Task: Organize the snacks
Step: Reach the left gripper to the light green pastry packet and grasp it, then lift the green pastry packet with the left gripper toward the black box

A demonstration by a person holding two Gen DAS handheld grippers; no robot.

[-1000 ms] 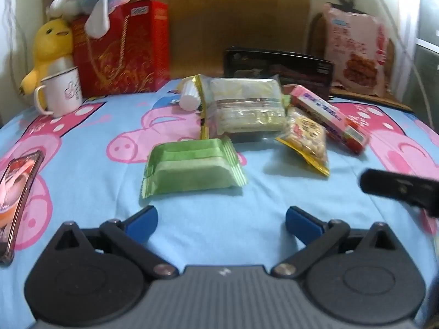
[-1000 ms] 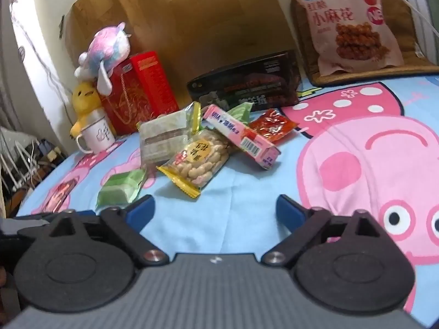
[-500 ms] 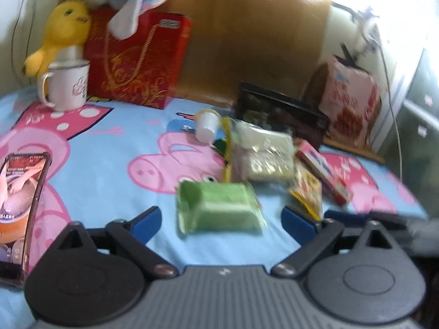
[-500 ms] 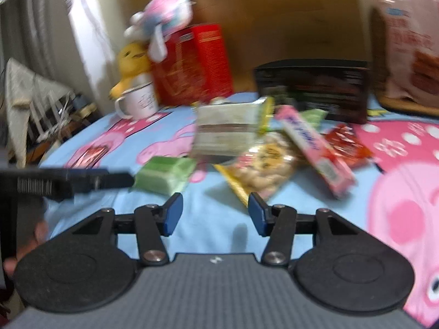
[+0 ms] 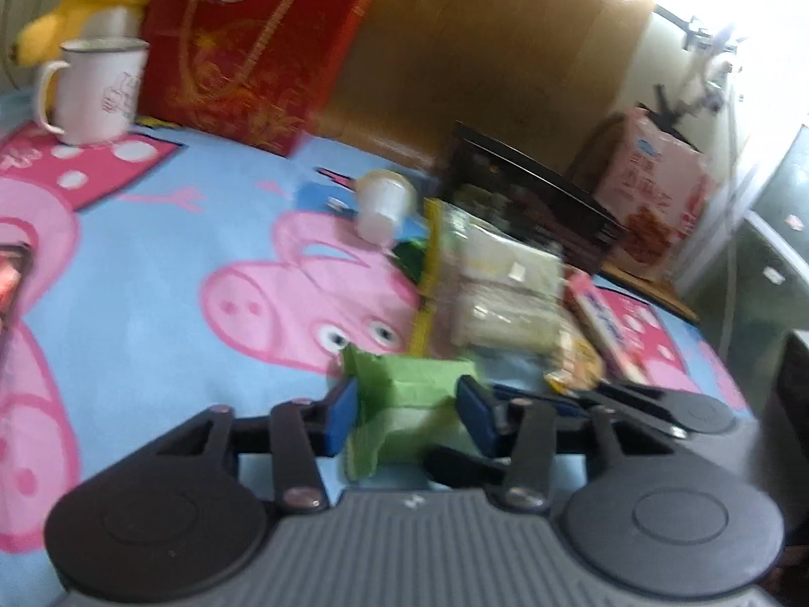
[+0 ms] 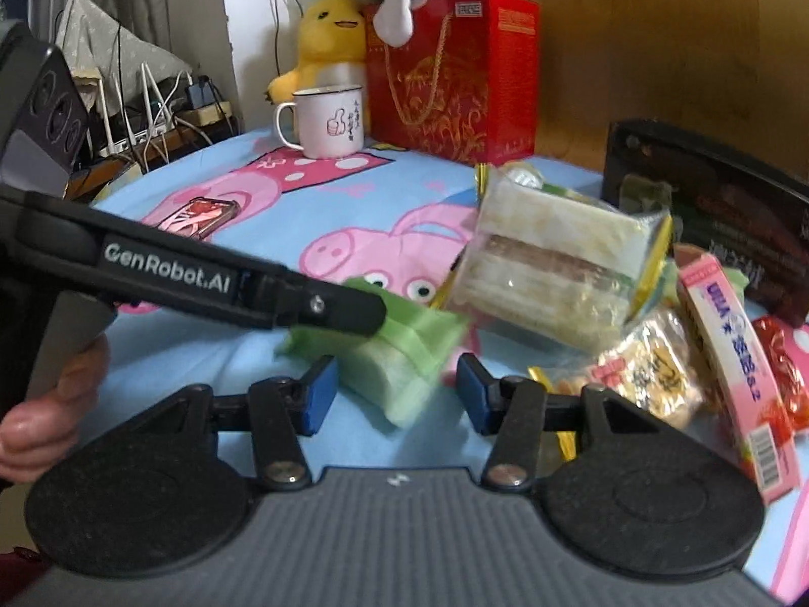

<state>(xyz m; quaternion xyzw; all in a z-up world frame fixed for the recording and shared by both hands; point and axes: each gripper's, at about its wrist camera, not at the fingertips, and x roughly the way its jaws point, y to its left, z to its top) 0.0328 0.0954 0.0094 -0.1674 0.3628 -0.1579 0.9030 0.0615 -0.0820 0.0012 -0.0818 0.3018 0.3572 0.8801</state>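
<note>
Left gripper (image 5: 407, 412): jaws have just been closing, now narrow, blue pads pinching green snack packet (image 5: 412, 394), wrapper crumpled between them. Packet sits low over blue cartoon bedsheet (image 5: 151, 263), in front of snack pile: sandwich pack (image 6: 556, 273), peanut bag (image 6: 642, 374), pink box (image 6: 728, 359). Right gripper (image 6: 397, 394): about half spread; packet's near end between blue pads, pads seem not pressing it. Left gripper's finger (image 6: 323, 306) lies across packet's top.

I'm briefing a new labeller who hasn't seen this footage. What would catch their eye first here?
Probably the green snack pack, squeezed between the blue pads of the left gripper at the near edge of the pig-print sheet. Behind it lies a heap of snacks, and a red gift bag stands at the back.
</note>
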